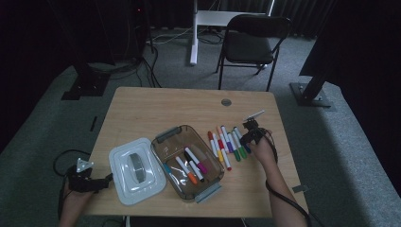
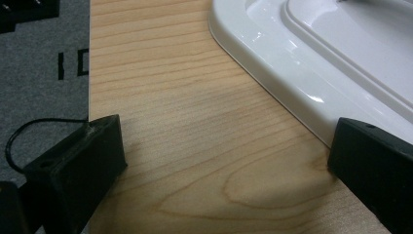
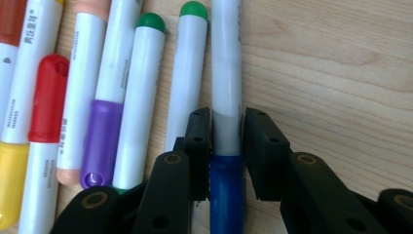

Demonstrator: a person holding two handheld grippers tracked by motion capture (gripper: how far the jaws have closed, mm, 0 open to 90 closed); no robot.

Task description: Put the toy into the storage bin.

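A row of several coloured markers lies on the wooden table, to the right of a clear container. My right gripper is shut on the rightmost one, a blue marker, with its pads against the white barrel just above the blue cap. The marker still lies flat on the wood beside two green-tipped markers. In the high view the right gripper stands at the right end of the row. My left gripper is open over bare wood beside a white lid, holding nothing.
The container has several markers inside, and the white lid lies flat to its left. The left gripper sits at the table's left front edge, with grey carpet beyond. A black folding chair stands behind the table.
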